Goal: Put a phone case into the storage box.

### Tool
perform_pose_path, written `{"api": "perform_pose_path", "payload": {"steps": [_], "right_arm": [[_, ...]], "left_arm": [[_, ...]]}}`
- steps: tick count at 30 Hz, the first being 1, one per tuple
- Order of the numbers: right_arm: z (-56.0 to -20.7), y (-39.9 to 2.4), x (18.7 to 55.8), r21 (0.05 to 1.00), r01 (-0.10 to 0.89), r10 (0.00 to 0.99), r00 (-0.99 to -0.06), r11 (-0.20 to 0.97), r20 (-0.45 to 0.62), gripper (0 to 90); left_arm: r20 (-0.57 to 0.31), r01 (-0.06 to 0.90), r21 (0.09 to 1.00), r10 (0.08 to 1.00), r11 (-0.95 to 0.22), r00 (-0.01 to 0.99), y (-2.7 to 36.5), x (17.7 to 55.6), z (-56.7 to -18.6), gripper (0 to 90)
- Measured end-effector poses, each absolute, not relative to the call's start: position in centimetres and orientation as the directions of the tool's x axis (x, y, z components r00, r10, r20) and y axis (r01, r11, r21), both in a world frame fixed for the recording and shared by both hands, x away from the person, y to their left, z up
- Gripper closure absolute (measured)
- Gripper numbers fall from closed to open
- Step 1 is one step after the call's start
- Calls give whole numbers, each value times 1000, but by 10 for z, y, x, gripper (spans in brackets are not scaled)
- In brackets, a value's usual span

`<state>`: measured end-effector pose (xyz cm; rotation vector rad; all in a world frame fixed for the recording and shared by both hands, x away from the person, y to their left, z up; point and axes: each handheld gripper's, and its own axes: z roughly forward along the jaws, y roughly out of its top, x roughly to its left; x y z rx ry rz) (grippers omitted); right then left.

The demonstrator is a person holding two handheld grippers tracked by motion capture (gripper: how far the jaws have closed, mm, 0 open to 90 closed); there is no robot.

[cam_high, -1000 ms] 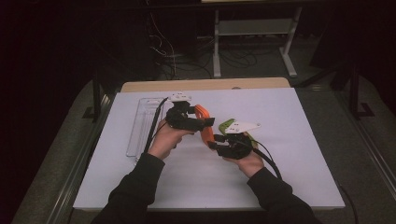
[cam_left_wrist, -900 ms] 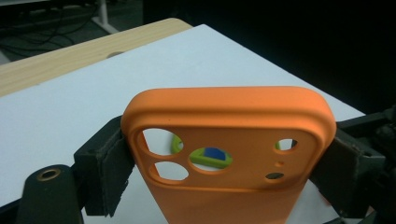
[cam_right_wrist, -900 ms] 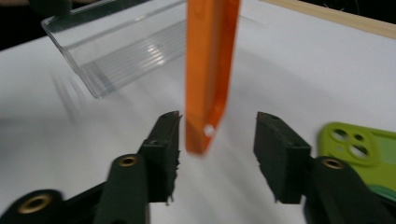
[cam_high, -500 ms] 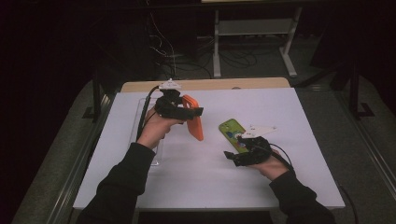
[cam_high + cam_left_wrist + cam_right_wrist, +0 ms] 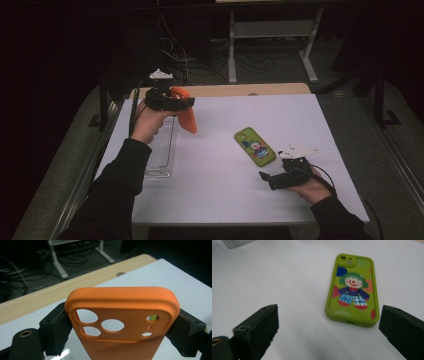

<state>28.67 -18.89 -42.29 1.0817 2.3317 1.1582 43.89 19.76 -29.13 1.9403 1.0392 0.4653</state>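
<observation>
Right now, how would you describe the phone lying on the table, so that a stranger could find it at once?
Start at the white table and go to its right half. The phone lies flat there, back side up, just beyond the open right gripper. Its bright green case with a cartoon clown sets it apart from the plain orange case held in the left gripper.

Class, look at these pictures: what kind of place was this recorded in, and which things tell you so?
Probably a lab or workshop recording station, not a home. A table under a plain white cover stands in a dark room, loose cables trail on the floor behind it, and a bare metal stand is at the back.
</observation>
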Motion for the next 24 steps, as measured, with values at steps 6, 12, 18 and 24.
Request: {"api": "perform_pose_path", "payload": {"steps": [6, 12, 18, 24], "right_arm": [[-428, -197, 279, 778, 491, 760, -649, 391, 28, 15], [-428, -202, 279, 788, 492, 773, -634, 371, 32, 15], [-428, -201, 280, 787, 493, 774, -633, 370, 33, 15], [-429, -200, 281, 786, 494, 771, -636, 372, 34, 15]], "left_arm": [[-41, 493, 831, 857, -256, 513, 223, 453, -282, 156], [-25, 502, 838, 902, -216, 430, 242, 468, -277, 156], [1, 527, 823, 926, -215, 376, 247, 479, -285, 154], [57, 556, 793, 939, -249, 338, 247, 490, -298, 153]]}}
